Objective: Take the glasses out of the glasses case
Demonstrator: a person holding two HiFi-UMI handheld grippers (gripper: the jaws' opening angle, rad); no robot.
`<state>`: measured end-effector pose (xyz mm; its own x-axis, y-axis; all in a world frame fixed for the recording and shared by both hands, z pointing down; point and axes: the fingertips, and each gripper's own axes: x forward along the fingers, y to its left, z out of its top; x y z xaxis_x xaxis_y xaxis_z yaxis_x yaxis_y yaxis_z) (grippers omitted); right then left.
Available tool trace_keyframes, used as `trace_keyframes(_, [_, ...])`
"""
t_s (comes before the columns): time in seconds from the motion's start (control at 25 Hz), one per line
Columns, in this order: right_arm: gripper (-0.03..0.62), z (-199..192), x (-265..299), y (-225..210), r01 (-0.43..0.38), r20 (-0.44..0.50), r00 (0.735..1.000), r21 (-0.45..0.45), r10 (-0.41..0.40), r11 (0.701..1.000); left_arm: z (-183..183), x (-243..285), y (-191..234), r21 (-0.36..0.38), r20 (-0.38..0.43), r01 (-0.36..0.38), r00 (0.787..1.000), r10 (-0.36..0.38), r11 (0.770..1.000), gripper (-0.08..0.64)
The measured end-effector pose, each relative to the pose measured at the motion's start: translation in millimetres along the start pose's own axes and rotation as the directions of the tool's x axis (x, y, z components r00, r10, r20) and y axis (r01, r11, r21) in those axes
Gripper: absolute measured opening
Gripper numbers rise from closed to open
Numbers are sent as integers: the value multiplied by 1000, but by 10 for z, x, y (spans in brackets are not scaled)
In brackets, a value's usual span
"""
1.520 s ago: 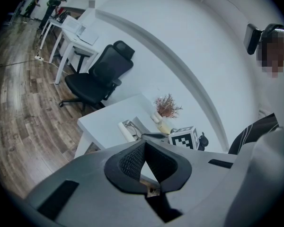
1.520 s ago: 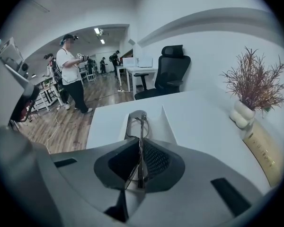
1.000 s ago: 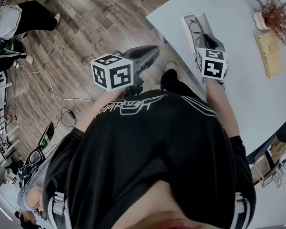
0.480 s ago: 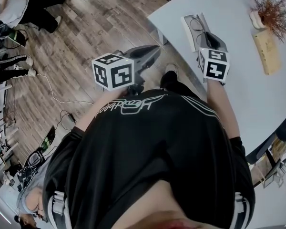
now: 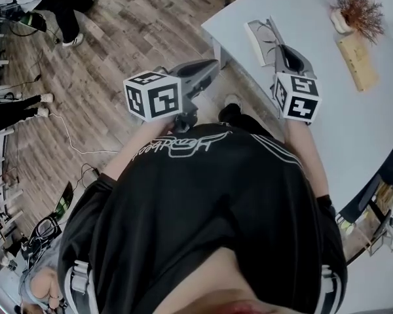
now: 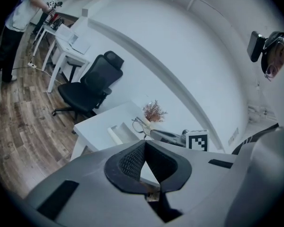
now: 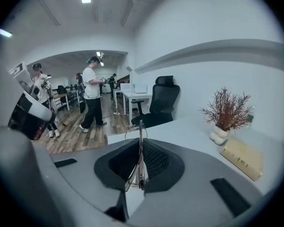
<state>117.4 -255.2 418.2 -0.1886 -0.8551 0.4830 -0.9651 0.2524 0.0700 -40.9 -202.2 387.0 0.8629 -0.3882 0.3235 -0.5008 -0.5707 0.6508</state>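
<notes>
Your right gripper (image 7: pixel 140 141) is clenched on the glasses (image 7: pixel 141 126). A thin metal arm of the frame runs upright between its pads, and a lens rim shows just past the tips. The open glasses case (image 5: pixel 254 36) lies on the white table (image 5: pixel 327 129) just left of those tips; you cannot tell from here whether the frame touches the case. Ahead and to the right of that gripper stands a dried plant (image 7: pixel 226 110) in a pale pot, with a wooden block (image 7: pixel 241 157) nearer beside it. Your left gripper (image 6: pixel 144 144) hangs off the table's edge, well left of the right one, its tips pressed together on nothing.
</notes>
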Motion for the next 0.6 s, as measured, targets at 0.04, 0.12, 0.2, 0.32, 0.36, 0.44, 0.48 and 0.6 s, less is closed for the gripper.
trace_keyframes(0.04, [26,36,-94,25,2,13,1000,-1,-2,1000,13,-30,-44,10,7,10,1000,-11,1000,8])
trace_keyframes(0.12, [26,101,-294,66,6,41,999,-3,-6,1000,33,-83,-137,37,20,31,999,-32,999,7])
trace_keyframes(0.2, [26,162,-490,88,12,74,997,-1,-12,1000,46,-110,-219,65,33,47,998,-49,997,7])
trace_keyframes(0.32, [26,226,-762,163,6,118,993,16,-8,1000,18,-157,-327,84,40,66,997,-70,994,6])
trace_keyframes(0.36, [26,248,-846,202,-1,131,991,25,-2,1000,5,-180,-365,87,40,73,996,-76,994,8])
trace_keyframes(0.44, [26,301,-994,275,-17,157,987,40,11,999,-12,-218,-443,97,41,83,995,-88,992,8])
trace_keyframes(0.48, [26,327,-1056,305,-27,170,985,46,19,999,-12,-231,-482,103,43,87,995,-92,991,8])
trace_keyframes(0.6, [26,391,-1212,382,-78,201,978,83,60,993,16,-273,-605,123,56,92,994,-99,988,7])
